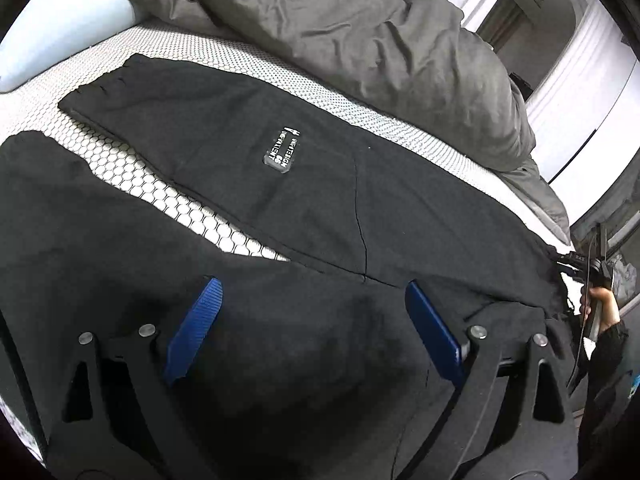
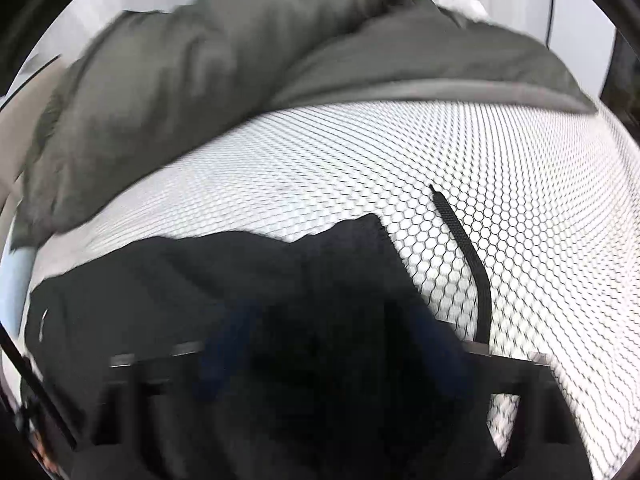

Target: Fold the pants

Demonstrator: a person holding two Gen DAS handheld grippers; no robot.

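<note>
Black pants (image 1: 304,184) lie spread on the bed, one leg with a white-lettered label (image 1: 282,150) stretching away, the other leg at the near left. My left gripper (image 1: 312,284) hovers over the crotch area, its blue fingers (image 1: 200,320) wide apart with only flat cloth beneath. In the blurred right wrist view, my right gripper (image 2: 328,340) is at the bunched waist of the pants (image 2: 240,280). Dark cloth covers the space between its faint blue fingers, and whether they press on it is unclear. A black drawstring (image 2: 464,248) trails across the mattress.
The mattress cover (image 1: 160,184) has a white honeycomb pattern. A crumpled grey duvet (image 1: 360,48) fills the far side, with a pale blue pillow (image 1: 60,40) at the far left. A person's hand (image 1: 604,304) shows at the right edge, beyond the bed's side.
</note>
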